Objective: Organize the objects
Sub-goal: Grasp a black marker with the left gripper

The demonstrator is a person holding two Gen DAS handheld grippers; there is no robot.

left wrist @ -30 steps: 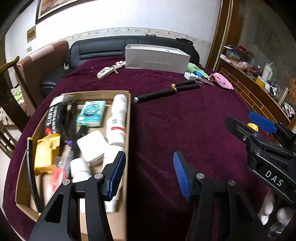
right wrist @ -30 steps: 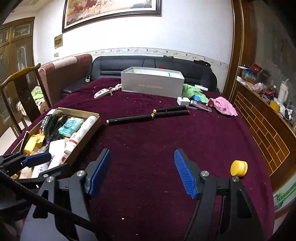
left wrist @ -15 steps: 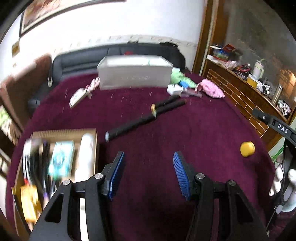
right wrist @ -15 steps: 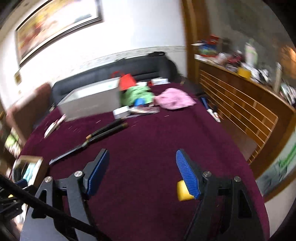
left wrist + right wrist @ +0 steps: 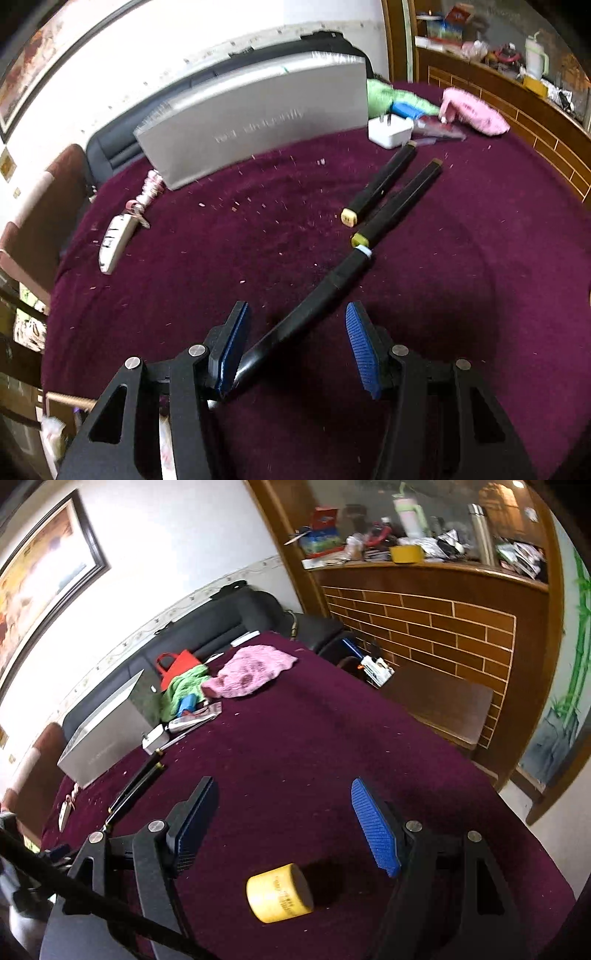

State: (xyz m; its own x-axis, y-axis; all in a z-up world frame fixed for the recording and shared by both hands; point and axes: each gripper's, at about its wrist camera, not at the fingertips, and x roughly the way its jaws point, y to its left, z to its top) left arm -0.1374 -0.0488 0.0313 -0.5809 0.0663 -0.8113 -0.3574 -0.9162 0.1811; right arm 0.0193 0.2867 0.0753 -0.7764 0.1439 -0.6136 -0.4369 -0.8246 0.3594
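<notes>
Your left gripper (image 5: 295, 347) stands part open over the long black rod (image 5: 314, 310), whose near end lies against the left pad; nothing is clamped. Centre the rod between both pads before closing. Your right gripper (image 5: 284, 830) stands wide and empty, the yellow jar (image 5: 279, 893) lying on its side between the jaws on the maroon cloth (image 5: 295, 738). Square up to its round wall. The grey box (image 5: 258, 114) sits beyond; its contents are hidden.

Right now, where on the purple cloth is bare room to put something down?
Bare cloth lies between the white remote and the black sticks, and right of the sticks toward the brick counter. Crowded: around the pink cloth, the charger and the grey box.
</notes>
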